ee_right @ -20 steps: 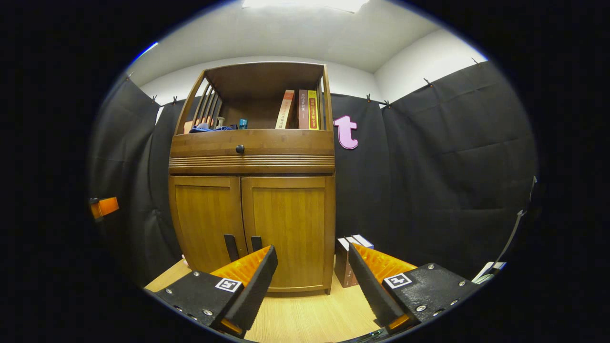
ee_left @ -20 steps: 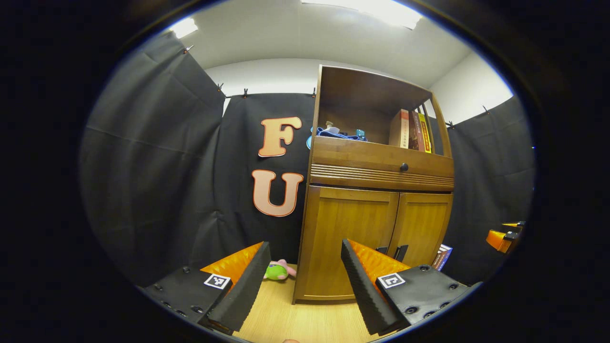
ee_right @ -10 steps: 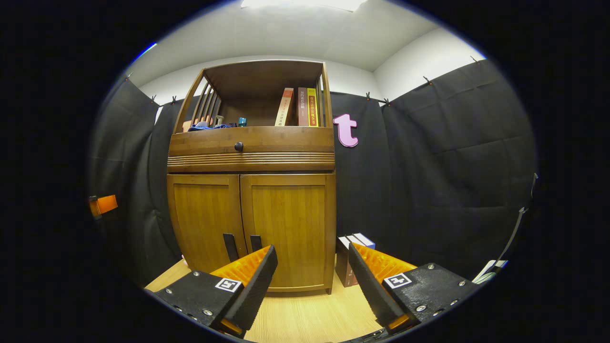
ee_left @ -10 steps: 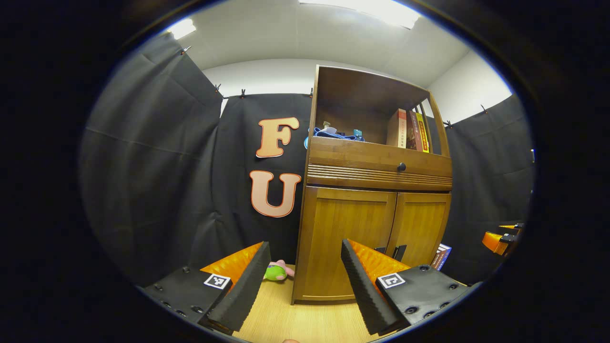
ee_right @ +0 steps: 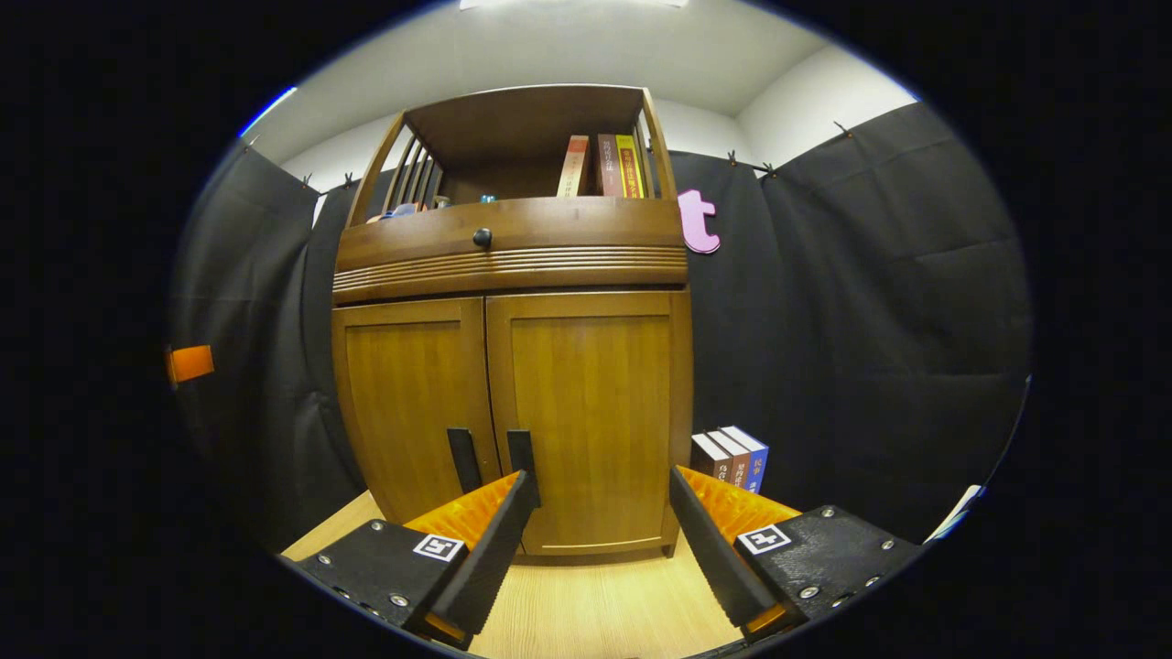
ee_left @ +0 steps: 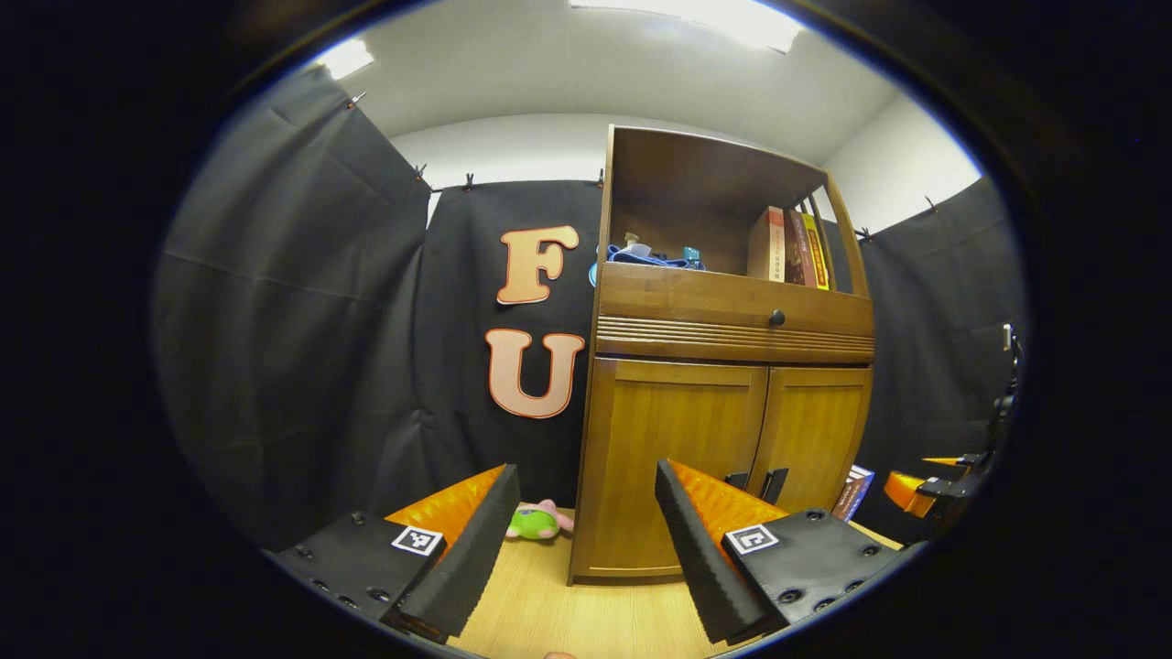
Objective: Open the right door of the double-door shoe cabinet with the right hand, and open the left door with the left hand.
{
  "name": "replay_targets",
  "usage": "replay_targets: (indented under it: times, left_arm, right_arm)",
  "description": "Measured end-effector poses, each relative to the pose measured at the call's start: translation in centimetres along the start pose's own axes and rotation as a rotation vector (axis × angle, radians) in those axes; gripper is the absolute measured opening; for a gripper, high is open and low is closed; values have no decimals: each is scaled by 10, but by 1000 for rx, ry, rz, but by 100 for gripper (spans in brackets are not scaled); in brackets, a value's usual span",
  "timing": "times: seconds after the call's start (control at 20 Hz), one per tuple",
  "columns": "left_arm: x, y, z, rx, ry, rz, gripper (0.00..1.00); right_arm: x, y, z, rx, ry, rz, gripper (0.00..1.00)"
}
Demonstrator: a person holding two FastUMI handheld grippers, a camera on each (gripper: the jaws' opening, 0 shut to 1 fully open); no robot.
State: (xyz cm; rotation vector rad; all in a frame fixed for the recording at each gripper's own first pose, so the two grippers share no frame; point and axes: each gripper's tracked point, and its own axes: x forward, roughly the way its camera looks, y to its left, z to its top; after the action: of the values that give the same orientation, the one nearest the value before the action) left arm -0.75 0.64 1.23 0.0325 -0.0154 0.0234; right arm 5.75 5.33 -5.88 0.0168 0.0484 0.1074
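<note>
The wooden shoe cabinet (ee_left: 723,412) stands ahead with both doors shut. In the right gripper view its left door (ee_right: 412,403) and right door (ee_right: 591,412) meet at two dark upright handles (ee_right: 522,453) low in the middle. My right gripper (ee_right: 600,540) is open, holds nothing, and sits a short way in front of the right door, its left finger just below the right handle. My left gripper (ee_left: 586,531) is open too, farther back and to the left of the cabinet. The right gripper (ee_left: 916,485) shows at the far right of the left gripper view.
Several books (ee_right: 730,458) stand on the wooden floor against the cabinet's right side. A green and pink plush toy (ee_left: 536,522) lies on the floor left of the cabinet. A drawer with a round knob (ee_right: 482,238) and an open shelf with books (ee_right: 600,165) sit above the doors.
My right gripper has moved closer to the cabinet, so the doors and handles look larger. In the left gripper view it has dropped lower. My left gripper has barely moved.
</note>
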Motion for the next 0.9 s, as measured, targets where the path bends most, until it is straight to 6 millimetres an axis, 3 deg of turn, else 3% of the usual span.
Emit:
replay_targets:
  times: [0.4,0.65,0.9]
  left_arm:
    - [-9,28,3,20,0,69,99]
    - [-18,49,3,29,6,122,99]
    - [-25,65,11,46,-6,166,98]
  right_arm:
    - [57,36,-50,-13,75,79,93]
    - [102,65,-64,-6,86,127,93]
    - [148,79,-77,15,112,140,93]
